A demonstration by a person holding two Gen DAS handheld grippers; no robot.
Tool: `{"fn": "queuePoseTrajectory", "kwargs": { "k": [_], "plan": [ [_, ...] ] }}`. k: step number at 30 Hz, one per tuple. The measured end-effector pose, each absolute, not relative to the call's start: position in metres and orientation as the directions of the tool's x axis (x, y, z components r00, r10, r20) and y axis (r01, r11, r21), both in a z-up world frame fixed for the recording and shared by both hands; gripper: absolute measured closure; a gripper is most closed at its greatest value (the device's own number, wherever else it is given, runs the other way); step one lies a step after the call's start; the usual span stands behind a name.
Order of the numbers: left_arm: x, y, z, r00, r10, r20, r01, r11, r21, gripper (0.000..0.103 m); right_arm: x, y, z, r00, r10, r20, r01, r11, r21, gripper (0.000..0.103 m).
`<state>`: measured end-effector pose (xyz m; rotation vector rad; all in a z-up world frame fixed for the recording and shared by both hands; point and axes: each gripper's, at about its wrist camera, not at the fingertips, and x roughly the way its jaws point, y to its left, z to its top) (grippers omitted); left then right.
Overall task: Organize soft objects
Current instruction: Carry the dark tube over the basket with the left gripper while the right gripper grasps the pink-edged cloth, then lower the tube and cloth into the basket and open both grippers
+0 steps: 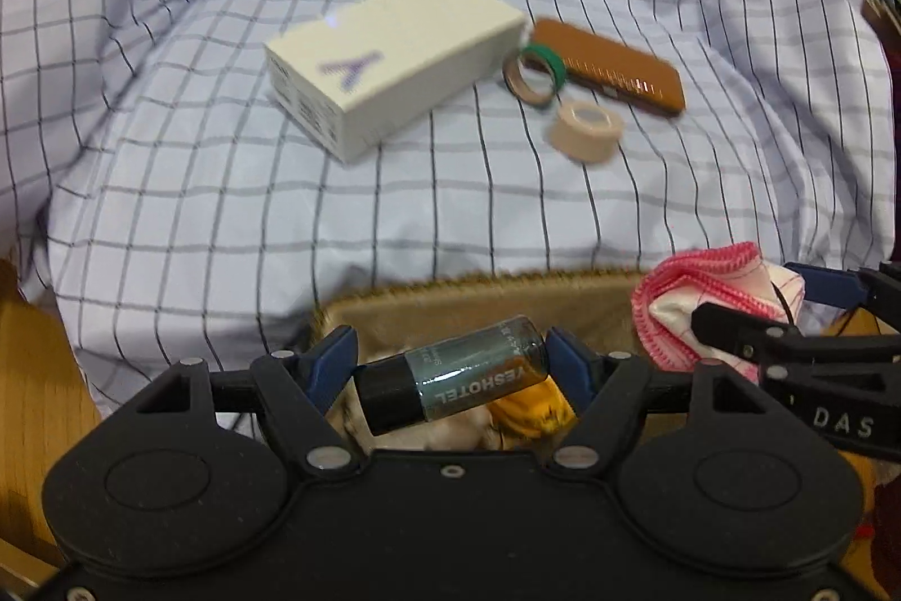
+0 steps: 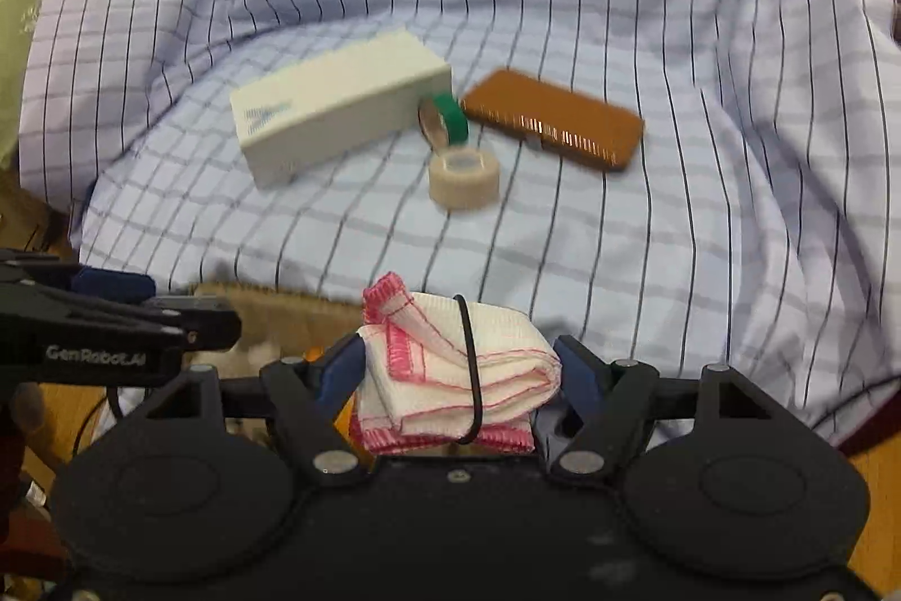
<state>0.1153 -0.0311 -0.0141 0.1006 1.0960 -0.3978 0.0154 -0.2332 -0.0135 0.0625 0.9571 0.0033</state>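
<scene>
Left claw (image 1: 450, 364) gripping bottle (image 1: 450, 381), right claw (image 2: 459, 370) gripping folded cloth (image 2: 456, 375), basket (image 1: 478, 305) perhaps holding soft items.

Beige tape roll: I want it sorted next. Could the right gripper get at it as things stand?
Probably not yet: the right gripper is shut on the folded cloth. The beige tape roll itself lies uncovered on the checked sheet.
</scene>
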Motion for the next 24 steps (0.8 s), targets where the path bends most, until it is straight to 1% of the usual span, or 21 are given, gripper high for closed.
{"fn": "queuePoseTrajectory", "kwargs": {
  "k": [7,24],
  "plan": [
    [0.104,-0.031,-0.035,0.329,-0.24,-0.913,0.357,0.927,-0.115,0.034,-0.007,-0.232,-0.033,0.503,0.038,-0.864,0.025,0.998,0.058,0.03],
    [0.117,-0.027,-0.045,0.317,-0.219,-0.923,0.311,0.943,-0.117,0.034,-0.014,-0.199,-0.037,0.444,0.125,-0.887,-0.125,0.989,0.077,0.029]
  ]
}}
